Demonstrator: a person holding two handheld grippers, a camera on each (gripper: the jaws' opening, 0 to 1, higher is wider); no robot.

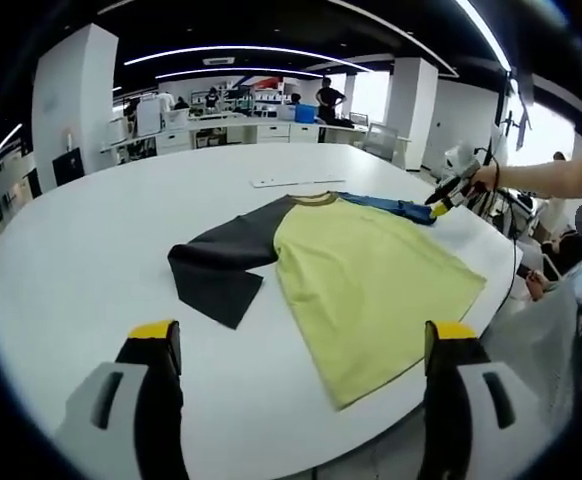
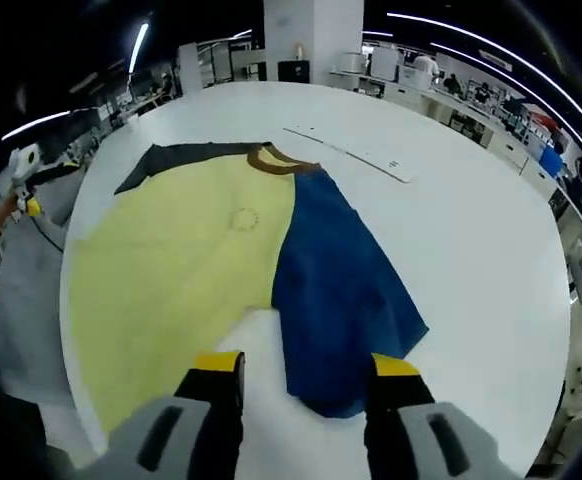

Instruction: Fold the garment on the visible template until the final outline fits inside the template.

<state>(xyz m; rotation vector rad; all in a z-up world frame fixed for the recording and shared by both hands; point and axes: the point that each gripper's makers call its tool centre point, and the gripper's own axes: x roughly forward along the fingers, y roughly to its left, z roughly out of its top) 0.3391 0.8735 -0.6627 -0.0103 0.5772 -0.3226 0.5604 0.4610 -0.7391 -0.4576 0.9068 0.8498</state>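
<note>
Yellow fabric is filling the middle of both views: the garment [image 1: 371,275], a shirt with a yellow body, one black sleeve and one blue sleeve, is lying spread flat on a large white table [image 1: 101,240]. In the left gripper view, going from left to right, I am seeing the black sleeve [image 1: 221,265] stretching toward the left of centre, then the yellow body reaching down to the table's near edge at lower right, then the blue sleeve [image 1: 396,207] as a thin strip at upper right. Beyond it, at the right edge, a person's arm is holding the right gripper [image 1: 449,195] just past the sleeve's end. I am holding the left gripper [image 1: 301,345] above the table with its yellow-tipped jaws standing wide apart and nothing between them.

In the right gripper view, the yellow body is lying at left, a brown collar [image 2: 276,160] at upper centre, and the blue sleeve [image 2: 341,290] is running down the middle toward me. The right gripper [image 2: 306,370] is hovering over that sleeve's lower end, jaws well apart and gripping nothing, one on each side of the cloth. A thin white strip [image 2: 346,152] is lying on the table at upper right; I cannot tell whether it belongs to the template.

I am judging that folding is not yet begun. The next move is calling for closing on the blue sleeve's end and carrying it across the yellow body.
</note>
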